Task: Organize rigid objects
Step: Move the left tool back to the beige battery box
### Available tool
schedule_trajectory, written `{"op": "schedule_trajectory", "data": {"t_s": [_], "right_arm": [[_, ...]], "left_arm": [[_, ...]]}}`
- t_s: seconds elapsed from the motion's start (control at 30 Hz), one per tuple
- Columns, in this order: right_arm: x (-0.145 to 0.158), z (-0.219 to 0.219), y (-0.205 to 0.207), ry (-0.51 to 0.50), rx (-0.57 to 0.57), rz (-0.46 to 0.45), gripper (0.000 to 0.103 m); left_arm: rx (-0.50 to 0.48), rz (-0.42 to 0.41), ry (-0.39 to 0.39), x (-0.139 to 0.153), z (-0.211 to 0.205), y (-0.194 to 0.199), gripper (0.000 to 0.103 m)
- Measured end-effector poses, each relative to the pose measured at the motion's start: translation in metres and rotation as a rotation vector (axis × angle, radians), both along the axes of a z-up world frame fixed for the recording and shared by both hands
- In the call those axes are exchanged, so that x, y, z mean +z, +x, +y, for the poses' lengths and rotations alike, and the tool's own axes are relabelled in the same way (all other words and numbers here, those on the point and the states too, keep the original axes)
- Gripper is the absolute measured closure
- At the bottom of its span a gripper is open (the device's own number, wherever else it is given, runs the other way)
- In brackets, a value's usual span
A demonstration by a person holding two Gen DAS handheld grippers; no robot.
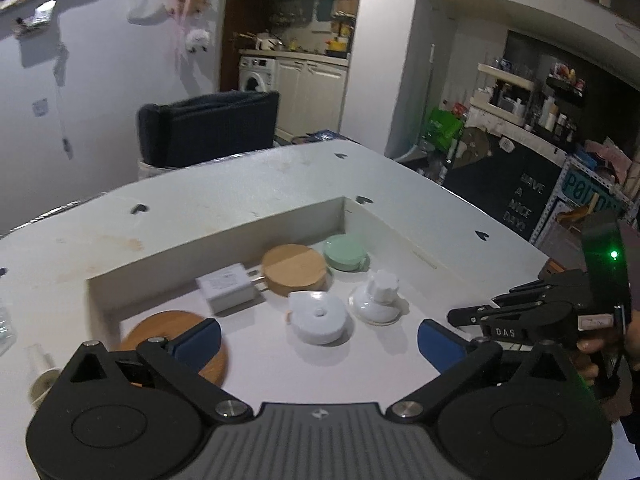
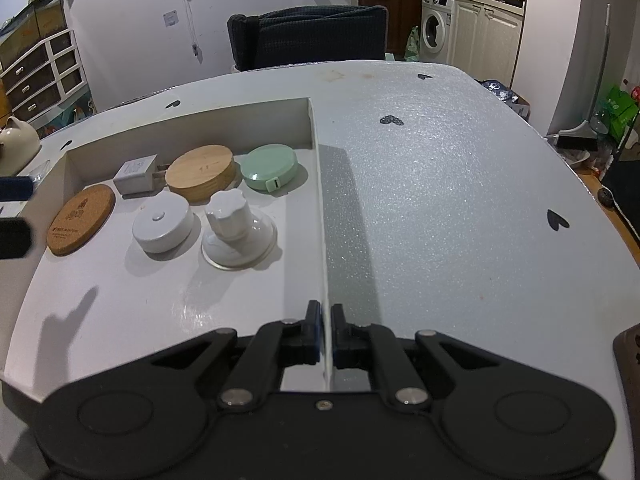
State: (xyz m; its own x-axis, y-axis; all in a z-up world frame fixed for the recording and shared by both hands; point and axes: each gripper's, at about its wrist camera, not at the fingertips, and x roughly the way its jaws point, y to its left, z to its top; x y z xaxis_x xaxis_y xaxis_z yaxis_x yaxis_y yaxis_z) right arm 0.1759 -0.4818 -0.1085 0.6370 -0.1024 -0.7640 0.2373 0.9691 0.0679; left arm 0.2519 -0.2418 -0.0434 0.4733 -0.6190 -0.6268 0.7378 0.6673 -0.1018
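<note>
Left gripper point(image 1: 319, 338) wide open, nothing between its pads, above the tray's near-left. Right gripper point(image 2: 325, 334) clamped on the tray's right wall point(image 2: 320, 216), steadying it. Tray holds all six items: cork coaster point(image 2: 81, 219) near-left, charger point(image 2: 135, 179), wooden disc point(image 2: 201, 173), green tape measure point(image 2: 269, 169) along the far side, white puck point(image 2: 163, 228) and suction knob point(image 2: 237, 230) centre. Looks like placing's finished; next move, if any, needs another loose piece found.

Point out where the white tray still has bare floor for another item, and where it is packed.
Free: the near part of the tray floor, from the white puck and suction cup back to the right gripper, shut on the tray wall. Crowded: the far end, where cork coaster, charger, wooden disc and green tape measure sit close together.
</note>
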Motion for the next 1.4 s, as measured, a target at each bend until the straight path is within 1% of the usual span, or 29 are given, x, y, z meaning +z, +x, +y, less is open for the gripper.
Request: {"op": "schedule_trajectory", "data": {"t_s": [0.23,0.37,0.53,0.7,1.0,1.17,1.3,1.4], "right_arm": [[0.002,0.001,0.001,-0.010,0.005,0.010,0.097],[0.003,0.001,0.001,-0.014,0.010,0.016,0.097],[0.004,0.001,0.002,-0.022,0.024,0.028,0.097],[0.004,0.001,0.003,-0.025,0.025,0.034,0.097],[0.005,0.002,0.005,-0.025,0.020,0.045,0.096],[0.005,0.002,0.006,-0.022,0.014,0.051,0.096],[0.005,0.002,0.007,-0.021,0.013,0.055,0.096],[0.005,0.002,0.008,-0.023,0.012,0.059,0.096]], "left_arm": [[0.099,-0.034,-0.021,0.017,0.041,-0.011,0.000],[0.154,-0.067,-0.018,0.024,0.065,-0.015,0.000],[0.234,-0.067,-0.028,0.026,0.100,-0.012,0.000],[0.328,-0.068,-0.017,0.023,0.133,-0.003,0.000],[0.467,-0.048,-0.003,0.007,0.185,0.018,0.000],[0.527,-0.030,0.036,-0.010,0.204,0.029,0.000],[0.547,-0.005,0.045,-0.026,0.213,0.037,0.000],[0.530,-0.007,0.054,-0.037,0.213,0.042,0.000]]}}
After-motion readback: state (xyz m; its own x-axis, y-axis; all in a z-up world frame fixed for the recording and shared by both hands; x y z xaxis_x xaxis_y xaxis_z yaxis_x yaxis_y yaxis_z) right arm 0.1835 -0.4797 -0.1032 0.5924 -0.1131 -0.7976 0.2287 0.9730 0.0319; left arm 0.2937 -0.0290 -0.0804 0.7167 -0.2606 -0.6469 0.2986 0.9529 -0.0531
